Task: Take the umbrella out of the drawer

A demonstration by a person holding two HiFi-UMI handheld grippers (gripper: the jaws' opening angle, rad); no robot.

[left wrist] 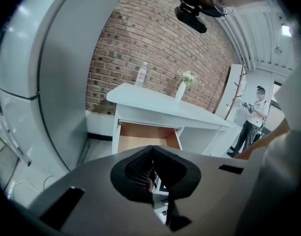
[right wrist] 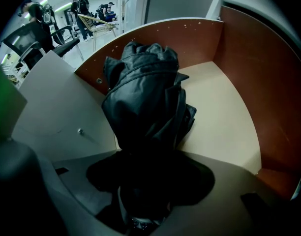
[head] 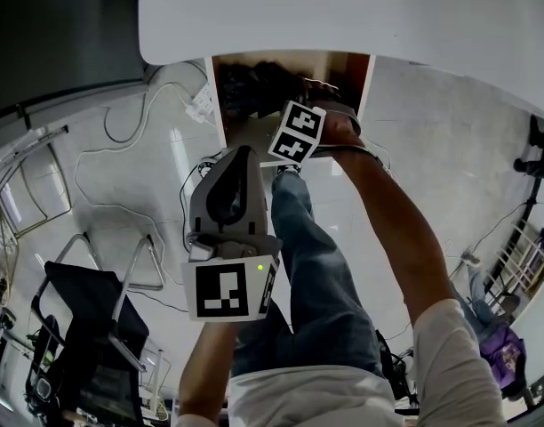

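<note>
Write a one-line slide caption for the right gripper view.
Right gripper, jaws shut on the black folded umbrella inside the open drawer.

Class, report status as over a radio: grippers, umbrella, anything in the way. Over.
Left gripper shut, empty, outside the drawer. Right gripper shut on umbrella, inside open drawer. Nothing seen blocking.

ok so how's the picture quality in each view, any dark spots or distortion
Head view: strong fisheye bending, and the drawer is in deep shadow under the white tabletop. Left gripper view: evenly lit, the brick wall curves with the wide lens. Right gripper view: the black umbrella reads as a dark mass, and detail is lost in shadow where it meets the right gripper.
</note>
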